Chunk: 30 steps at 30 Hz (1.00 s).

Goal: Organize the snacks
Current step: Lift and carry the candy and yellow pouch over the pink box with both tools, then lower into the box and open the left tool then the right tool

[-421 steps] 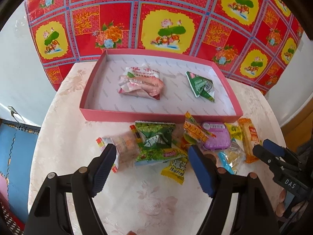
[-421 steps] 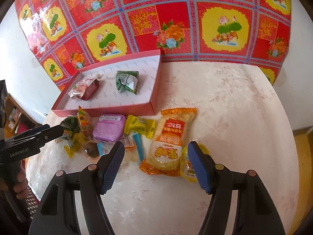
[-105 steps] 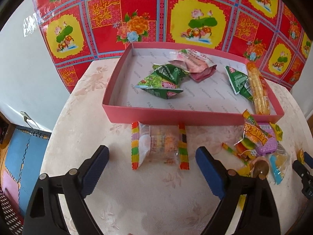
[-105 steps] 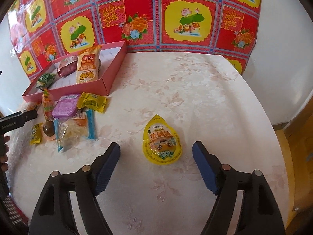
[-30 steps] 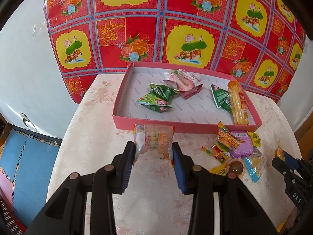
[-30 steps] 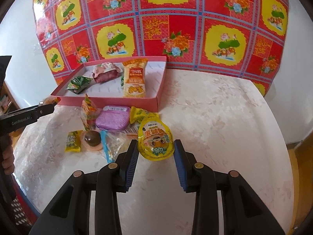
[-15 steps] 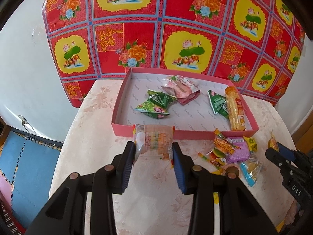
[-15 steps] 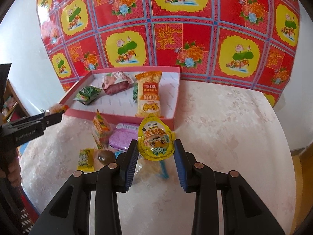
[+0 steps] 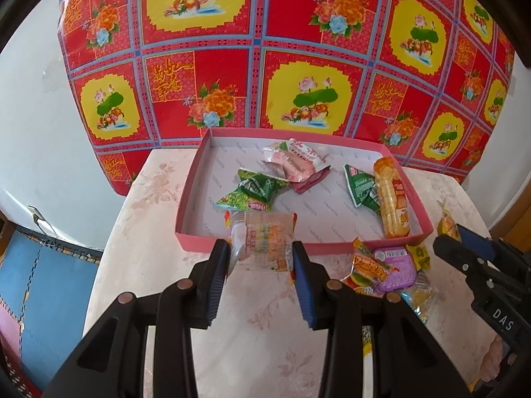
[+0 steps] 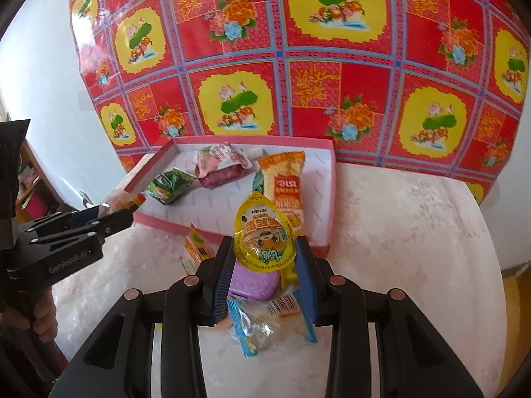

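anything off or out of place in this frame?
Nothing damaged or spilled. Leftover snacks still sit in a loose pile outside the pink tray: purple pack, orange wrapper, blue-edged clear packet. Left claw holds a clear rainbow-striped pack; right claw holds a yellow pouch.

left wrist: high, facing tray [image 9: 298,247] | right wrist: same tray [image 10: 332,199] from right, closer

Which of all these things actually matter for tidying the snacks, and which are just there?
Part of the job:
- clear rainbow-edged candy packet, in the left gripper
- yellow teardrop pouch, in the right gripper
- shallow pink cardboard box
- flat purple snack case among loose snacks

Just there:
- red floral cloth
- pale marbled table
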{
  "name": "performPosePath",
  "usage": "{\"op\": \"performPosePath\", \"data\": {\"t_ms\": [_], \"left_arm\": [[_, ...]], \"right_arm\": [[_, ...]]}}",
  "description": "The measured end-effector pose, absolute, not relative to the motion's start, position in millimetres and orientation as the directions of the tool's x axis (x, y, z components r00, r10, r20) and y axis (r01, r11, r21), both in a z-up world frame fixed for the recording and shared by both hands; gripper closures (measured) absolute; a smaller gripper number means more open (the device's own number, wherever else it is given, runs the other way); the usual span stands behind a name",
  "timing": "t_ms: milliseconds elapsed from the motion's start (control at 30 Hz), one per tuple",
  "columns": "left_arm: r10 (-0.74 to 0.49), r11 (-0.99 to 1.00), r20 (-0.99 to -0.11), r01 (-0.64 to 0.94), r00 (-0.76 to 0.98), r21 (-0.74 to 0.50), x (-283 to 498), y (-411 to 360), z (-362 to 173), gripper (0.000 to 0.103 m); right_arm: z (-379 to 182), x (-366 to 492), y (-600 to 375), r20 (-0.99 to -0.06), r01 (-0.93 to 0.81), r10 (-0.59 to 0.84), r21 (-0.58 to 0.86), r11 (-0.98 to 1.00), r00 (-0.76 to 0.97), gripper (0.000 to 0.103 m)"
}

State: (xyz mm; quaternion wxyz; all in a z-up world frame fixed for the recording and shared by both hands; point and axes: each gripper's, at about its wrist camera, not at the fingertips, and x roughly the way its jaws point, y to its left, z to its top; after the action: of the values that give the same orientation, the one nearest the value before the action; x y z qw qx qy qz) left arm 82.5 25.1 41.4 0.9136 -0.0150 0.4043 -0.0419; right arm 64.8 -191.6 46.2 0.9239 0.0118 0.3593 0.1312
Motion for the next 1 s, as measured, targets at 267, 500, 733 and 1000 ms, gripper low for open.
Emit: {"op": "performPosePath", "data": {"t_ms": [267,500,733,1000], "left_arm": [[-0.086,0.996,-0.734,0.073,0.673,-0.051,97,22,44,0.063],[-0.077,0.996,-0.73,0.083,0.679,-0.027,116,16,47,0.063],[-0.059,0.997,-0.724,0.082,0.687,-0.003,137,12,49,0.063],[-0.044,0.997,-0.735,0.074,0.676,0.009,162,10,39,0.063]], "right_arm": [[50,78,-184,-0.659,-0.246,0.257,0.112,0.963,0.707,0.066],[51,98,-181,-0.663,-0.246,0.258,0.114,0.963,0.703,0.066],[54,120,-178,-0.667,-0.248,0.263,0.121,0.961,0.697,0.066],[52,138,-176,-0.673,-0.251,0.254,0.104,0.962,0.694,0.066]]}}
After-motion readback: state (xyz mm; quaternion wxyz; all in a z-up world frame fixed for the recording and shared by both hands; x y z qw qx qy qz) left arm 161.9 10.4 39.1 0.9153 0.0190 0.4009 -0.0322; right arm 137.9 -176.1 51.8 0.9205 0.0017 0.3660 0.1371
